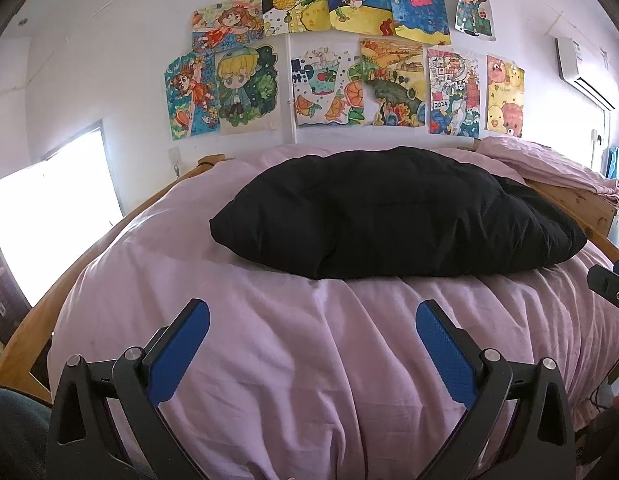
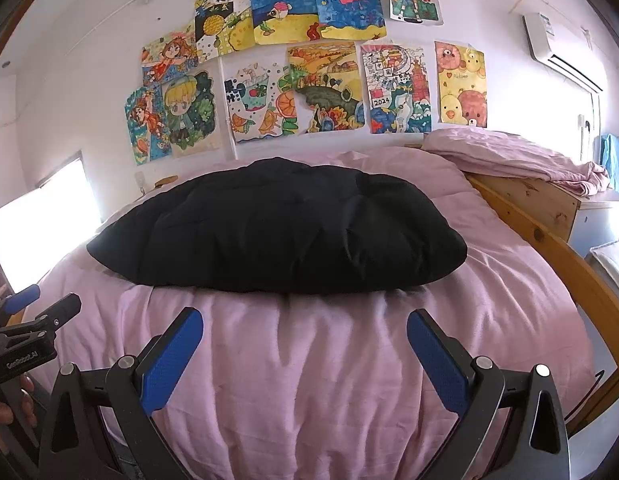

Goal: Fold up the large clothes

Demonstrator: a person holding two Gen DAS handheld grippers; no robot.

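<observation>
Left wrist view: the left gripper (image 1: 312, 316) is shown with its blue-padded fingers (image 1: 180, 350) spread wide and nothing between them, held low over the near part of a bed covered by a pink quilt (image 1: 269, 360). Ahead of the fingertips and well apart from them, a bulky black padded garment (image 1: 389, 216) is seen lying across the quilt, already gathered into a thick, rounded bundle; whether further folds are required cannot be told from this shape alone. At the far right edge, part of the right gripper (image 1: 611, 286) is visible beside the left one. In the right wrist view, the right gripper (image 2: 305, 320) is likewise presented with jaws wide and empty, the black garment (image 2: 277, 232) lying ahead and slightly left of its fingertips, again not touched. The left gripper (image 2: 33, 320) is caught at the left margin, held in a hand (image 2: 13, 408). Both claws are judged to be kept open and level, side by side, so that the near hem of the garment can be approached from the front and pinched at two places. Beyond the garment, a wall of coloured drawings (image 2: 309, 68) is seen, and to the right a wooden bed frame (image 2: 549, 236) bearing folded pink bedding (image 2: 509, 152).
</observation>
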